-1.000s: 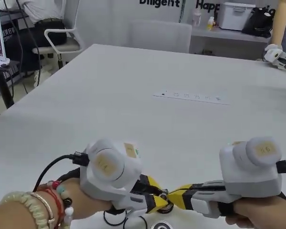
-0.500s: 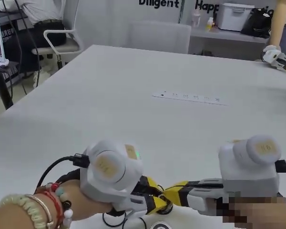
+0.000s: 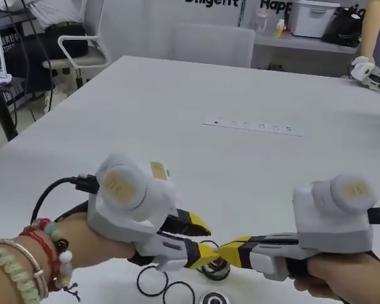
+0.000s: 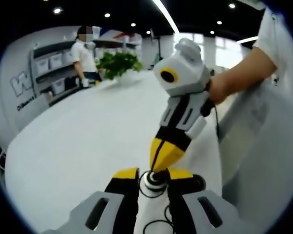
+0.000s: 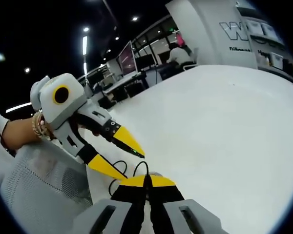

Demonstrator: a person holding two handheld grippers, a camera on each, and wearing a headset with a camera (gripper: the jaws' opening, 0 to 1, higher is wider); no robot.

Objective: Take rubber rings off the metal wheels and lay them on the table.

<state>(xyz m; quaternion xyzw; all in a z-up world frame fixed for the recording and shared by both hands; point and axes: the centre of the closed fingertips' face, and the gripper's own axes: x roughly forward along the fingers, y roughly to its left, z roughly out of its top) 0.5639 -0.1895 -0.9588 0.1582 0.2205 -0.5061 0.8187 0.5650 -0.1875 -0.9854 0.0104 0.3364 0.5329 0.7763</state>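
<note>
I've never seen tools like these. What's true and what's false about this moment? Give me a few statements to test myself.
1. Two loose black rubber rings lie on the table. True.
2. The left gripper is clamped shut. False: its jaws stand apart, one on either side of a metal wheel.
3. The right gripper has its jaws together. True.
4. The wrist behind the left gripper is bare. False: it wears bead bracelets.
</note>
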